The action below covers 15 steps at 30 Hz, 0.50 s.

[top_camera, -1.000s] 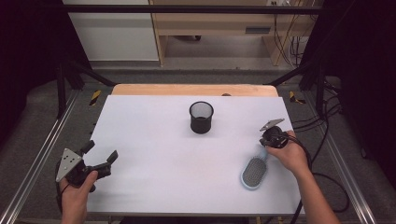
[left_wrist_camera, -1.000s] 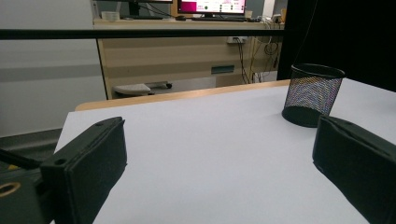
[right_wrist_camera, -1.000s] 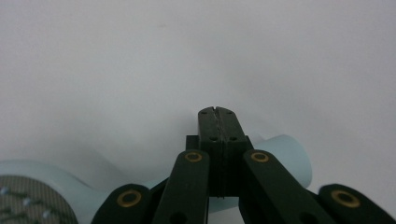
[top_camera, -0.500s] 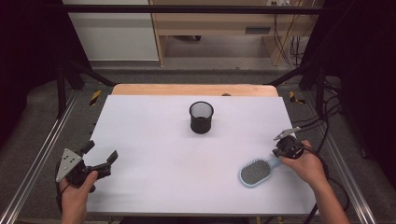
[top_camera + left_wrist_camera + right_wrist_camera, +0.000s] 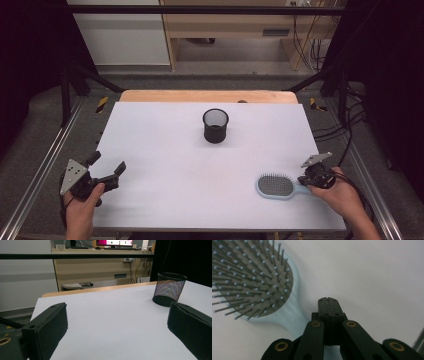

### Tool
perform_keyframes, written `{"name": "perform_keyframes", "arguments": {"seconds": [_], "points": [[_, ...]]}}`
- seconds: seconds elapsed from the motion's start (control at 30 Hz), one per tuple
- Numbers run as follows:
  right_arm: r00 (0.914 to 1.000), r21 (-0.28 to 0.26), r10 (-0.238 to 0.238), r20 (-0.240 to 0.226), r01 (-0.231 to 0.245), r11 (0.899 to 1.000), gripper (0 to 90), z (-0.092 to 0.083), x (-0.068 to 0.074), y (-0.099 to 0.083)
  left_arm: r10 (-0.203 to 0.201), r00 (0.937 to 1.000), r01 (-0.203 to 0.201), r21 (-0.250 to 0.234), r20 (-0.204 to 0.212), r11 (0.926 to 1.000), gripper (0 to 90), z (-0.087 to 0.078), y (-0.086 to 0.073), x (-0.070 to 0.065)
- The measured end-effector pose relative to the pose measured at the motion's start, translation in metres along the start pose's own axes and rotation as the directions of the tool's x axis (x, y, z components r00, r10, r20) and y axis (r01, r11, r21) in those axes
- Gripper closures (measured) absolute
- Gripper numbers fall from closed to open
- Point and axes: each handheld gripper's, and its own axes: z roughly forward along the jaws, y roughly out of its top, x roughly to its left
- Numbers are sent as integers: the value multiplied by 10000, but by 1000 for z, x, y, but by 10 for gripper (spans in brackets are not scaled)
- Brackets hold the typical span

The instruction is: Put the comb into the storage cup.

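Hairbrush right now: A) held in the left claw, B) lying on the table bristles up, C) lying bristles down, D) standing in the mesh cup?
B: the hairbrush lies flat on the white table with its bristles pointing up, apart from the mesh cup.

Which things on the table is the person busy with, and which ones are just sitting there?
Busy with:
- hairbrush, pale blue, lying bristles up; its handle passes under the shut right gripper

Just sitting there:
- black mesh cup, standing upright alone in the middle of the white table
- left gripper, open, nothing between its jaws, at the table's left edge
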Motion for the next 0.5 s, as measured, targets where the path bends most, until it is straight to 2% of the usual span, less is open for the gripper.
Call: {"name": "perform_keyframes", "arguments": {"seconds": [0.13, 0.3, 0.5], "points": [[9996, 16, -217, -171, 217, 9998, 900, -6, 13, -8, -39, 10000, 39, -36, -17, 10000, 30, -1, 0, 1], [9991, -24, -242, -347, 241, 9997, 900, -11, 24, -16, -8, 10000, 8, 10, 38, 10000, 30, -1, 0, 0], [9986, -173, -228, -481, 220, 9996, 900, -14, 30, -23, 33, 10000, -33, 32, 56, 10000, 31, 0, 0, -1]]}}
